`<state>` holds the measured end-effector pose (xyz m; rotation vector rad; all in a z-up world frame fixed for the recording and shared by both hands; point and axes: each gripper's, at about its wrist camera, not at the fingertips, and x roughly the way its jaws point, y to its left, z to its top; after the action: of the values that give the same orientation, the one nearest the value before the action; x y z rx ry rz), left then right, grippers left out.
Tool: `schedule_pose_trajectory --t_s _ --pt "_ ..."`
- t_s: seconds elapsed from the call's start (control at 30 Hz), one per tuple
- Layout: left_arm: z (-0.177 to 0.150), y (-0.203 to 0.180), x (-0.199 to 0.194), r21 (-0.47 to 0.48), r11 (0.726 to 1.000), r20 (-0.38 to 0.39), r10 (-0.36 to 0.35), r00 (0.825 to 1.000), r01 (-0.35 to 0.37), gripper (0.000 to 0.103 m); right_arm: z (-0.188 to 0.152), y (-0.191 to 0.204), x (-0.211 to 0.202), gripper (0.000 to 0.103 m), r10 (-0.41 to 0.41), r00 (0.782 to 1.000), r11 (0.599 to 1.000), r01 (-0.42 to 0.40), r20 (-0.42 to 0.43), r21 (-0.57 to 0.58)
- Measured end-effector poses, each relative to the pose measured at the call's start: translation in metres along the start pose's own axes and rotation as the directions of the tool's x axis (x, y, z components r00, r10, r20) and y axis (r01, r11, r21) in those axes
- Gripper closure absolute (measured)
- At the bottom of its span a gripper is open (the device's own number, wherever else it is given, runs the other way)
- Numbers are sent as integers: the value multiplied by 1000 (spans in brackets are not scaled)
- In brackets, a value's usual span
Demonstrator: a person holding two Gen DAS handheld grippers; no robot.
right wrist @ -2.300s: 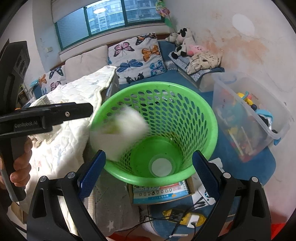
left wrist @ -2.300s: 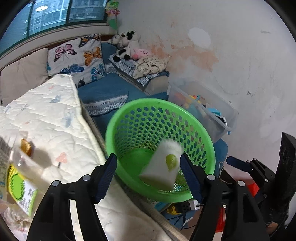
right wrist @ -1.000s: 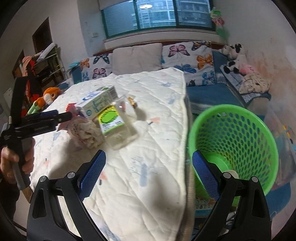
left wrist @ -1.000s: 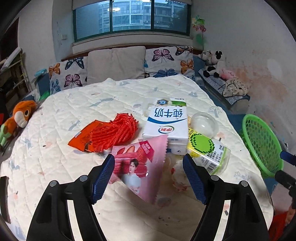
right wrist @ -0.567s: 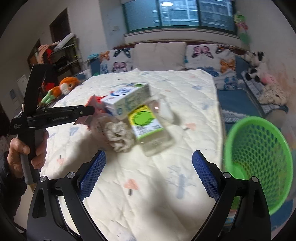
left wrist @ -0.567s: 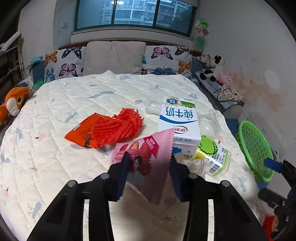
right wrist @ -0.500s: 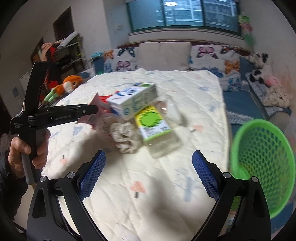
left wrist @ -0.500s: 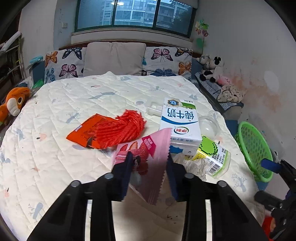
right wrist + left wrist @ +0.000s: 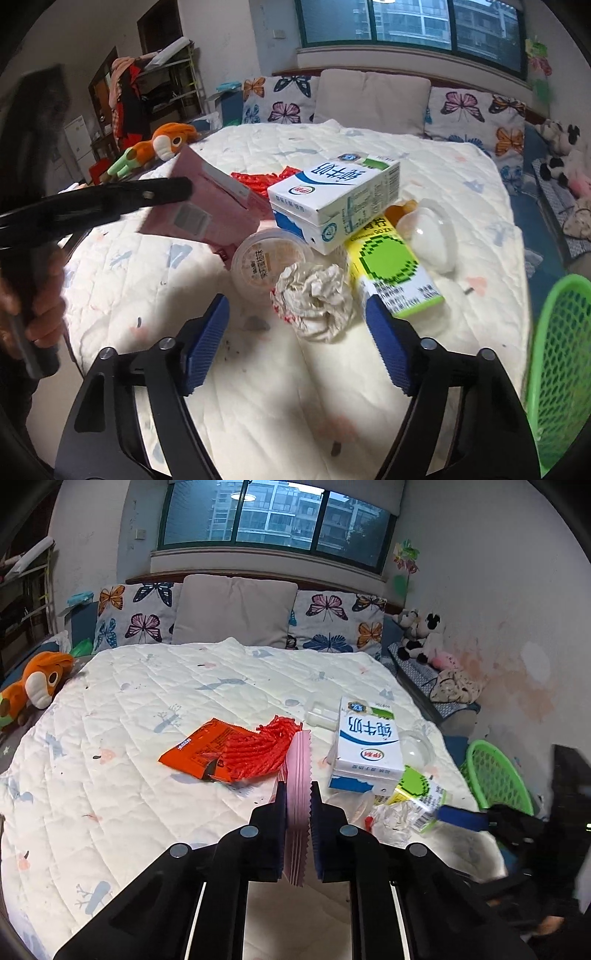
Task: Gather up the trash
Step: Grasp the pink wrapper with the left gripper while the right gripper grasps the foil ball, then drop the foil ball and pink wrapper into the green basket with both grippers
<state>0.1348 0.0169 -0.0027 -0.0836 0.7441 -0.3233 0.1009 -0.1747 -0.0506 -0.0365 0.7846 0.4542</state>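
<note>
My left gripper (image 9: 297, 805) is shut on a pink snack wrapper (image 9: 297, 794), held edge-on above the quilt; the wrapper also shows in the right wrist view (image 9: 207, 206), lifted. My right gripper (image 9: 295, 332) is open, its jaws either side of a crumpled paper ball (image 9: 314, 299) without touching it. Beside the ball lie a plastic pudding cup (image 9: 269, 258), a white and blue milk carton (image 9: 336, 199), a clear bottle with a green and yellow label (image 9: 391, 269) and a clear dome lid (image 9: 432, 236). An orange wrapper (image 9: 199, 749) and red mesh (image 9: 258, 746) lie further left.
The green perforated basket (image 9: 557, 369) stands off the bed's right edge; it also shows in the left wrist view (image 9: 495, 775). An orange plush toy (image 9: 33, 683) sits at the bed's left. Butterfly pillows (image 9: 325, 620) line the back under the window.
My left gripper has closed on the pink wrapper and raised it off the quilt. My right gripper has swung from the basket to the trash pile, over the paper ball.
</note>
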Motion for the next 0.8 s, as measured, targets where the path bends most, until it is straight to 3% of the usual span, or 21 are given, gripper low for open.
schedule_pose_trajectory --t_s 0.2,0.37,0.43,0.8 --pt "3 4 -16 -6 999 26 -37 999 38 91 3 -3 22 38 -14 999 1000 14 -38 7" --pt "5 1 -27 2 998 46 -64 997 64 91 4 -5 28 48 -37 999 999 37 -37 -1" --pt "6 0 -31 4 997 54 -71 996 71 91 4 -6 27 56 -43 998 999 43 -34 0" --pt "8 -7 -58 15 996 98 -83 992 82 91 0 -5 4 62 -26 1000 1000 26 9 17"
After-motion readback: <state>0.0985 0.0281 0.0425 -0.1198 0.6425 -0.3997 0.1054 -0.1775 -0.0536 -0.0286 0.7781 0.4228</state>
